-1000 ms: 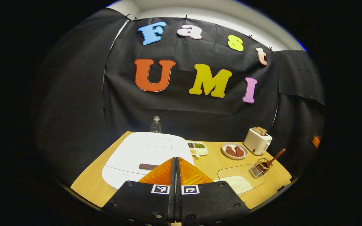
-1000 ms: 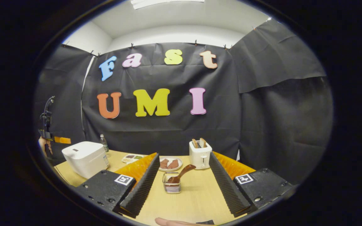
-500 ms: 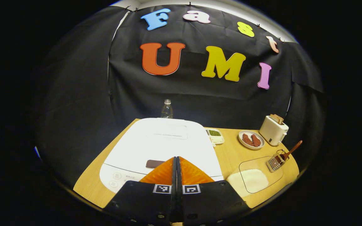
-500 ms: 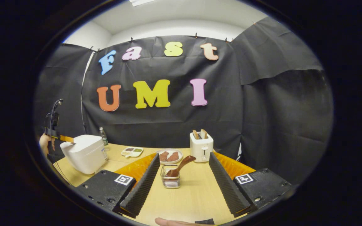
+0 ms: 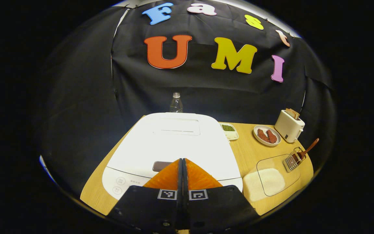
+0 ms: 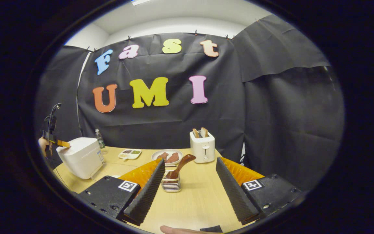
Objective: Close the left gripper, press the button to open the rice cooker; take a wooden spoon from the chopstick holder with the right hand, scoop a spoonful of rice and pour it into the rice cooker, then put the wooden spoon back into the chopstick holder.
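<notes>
The tabletop (image 5: pixel 239 156) carries everything, and the biggest thing on it is the one rice cooker (image 5: pixel 174 143), white, lid down, at the left end. The left claw (image 5: pixel 182 161) has its two fingers pressed flat together with nothing between them, and their joined tip hangs right at the dark button (image 5: pixel 161 166) on the front edge of the lid; I cannot tell whether it touches yet. To do this press well, I judge the tip should come squarely down on the middle of that dark strip, not on the round marks of the panel below it, pushed straight and firmly so the latch lets go, then lifted clear at once so the lid can swing up without striking the fingers. The right claw (image 6: pixel 188 177) stands wide, holding nothing, low over the tabletop with the wire holder (image 6: pixel 170 183) just ahead between its fingers, so it is well placed for the spoon afterwards; it should wait there. Counting from large to small: one rice cooker, one clear tray of rice (image 5: pixel 265 182) beside the cooker's right side, one toaster (image 6: pixel 202 147) with two slices of bread standing in it, one round plate (image 6: pixel 167 156) with two brown pieces on it, one divided dish (image 6: pixel 129 153), one water bottle (image 5: pixel 176 102) behind the cooker, one wire holder, and one wooden spoon (image 6: pixel 181 165) leaning in that holder, handle tilted up to the right.
</notes>
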Tool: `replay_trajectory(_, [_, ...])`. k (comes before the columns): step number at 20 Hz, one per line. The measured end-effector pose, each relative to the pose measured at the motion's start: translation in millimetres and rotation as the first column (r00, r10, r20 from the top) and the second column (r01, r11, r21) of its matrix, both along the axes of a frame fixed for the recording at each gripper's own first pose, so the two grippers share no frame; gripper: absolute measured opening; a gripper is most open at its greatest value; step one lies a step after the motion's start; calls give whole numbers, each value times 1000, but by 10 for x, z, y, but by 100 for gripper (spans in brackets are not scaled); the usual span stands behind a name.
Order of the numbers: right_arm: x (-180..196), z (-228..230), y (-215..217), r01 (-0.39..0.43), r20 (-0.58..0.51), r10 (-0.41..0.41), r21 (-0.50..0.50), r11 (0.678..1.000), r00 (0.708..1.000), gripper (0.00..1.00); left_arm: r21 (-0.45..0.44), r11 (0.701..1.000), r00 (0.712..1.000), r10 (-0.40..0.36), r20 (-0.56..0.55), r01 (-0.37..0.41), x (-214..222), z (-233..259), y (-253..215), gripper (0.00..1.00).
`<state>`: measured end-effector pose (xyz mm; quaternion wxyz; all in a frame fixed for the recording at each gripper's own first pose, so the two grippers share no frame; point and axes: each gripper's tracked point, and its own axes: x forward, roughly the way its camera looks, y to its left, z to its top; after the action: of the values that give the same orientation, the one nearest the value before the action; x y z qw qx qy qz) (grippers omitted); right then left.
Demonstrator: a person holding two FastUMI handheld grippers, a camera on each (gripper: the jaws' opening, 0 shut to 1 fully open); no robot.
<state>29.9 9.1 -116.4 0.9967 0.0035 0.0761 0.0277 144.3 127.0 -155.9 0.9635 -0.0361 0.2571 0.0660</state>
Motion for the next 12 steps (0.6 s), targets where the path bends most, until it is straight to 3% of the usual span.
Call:
replay_trajectory(1, [-11, -58, 8, -5, -10, 5, -11, 1000, 1000, 96, -17, 1000, 1000, 3, 2, -3, -9, -5, 3, 0])
replay_trajectory(2, [-24, -120, -8, -4, -18, 4, -24, 1000, 1000, 100, -30, 1000, 1000, 3, 4, -3, -8, 1, -7, 0])
replay_trajectory(5, [-71, -187, -27, -4, -34, 3, -47, 999, 999, 96, -75, 996, 999, 39, 19, -37, -28, 88, 7, 0])
replay_trajectory(8, [-88, -179, -65, 6, -31, -7, -54, 999, 999, 100, -48, 996, 980, 85, 178, -77, -69, 584, 35, 0])
replay_trajectory(10, [-87, -177, -55, 8, -34, -11, -61, 998, 999, 100, -29, 994, 970, 111, 217, -108, -167, 800, 73, 0])
replay_trajectory(12, [-93, -161, -3, 1, -32, -3, -56, 998, 999, 96, -30, 996, 965, 90, 244, -85, -245, 980, -61, 0])
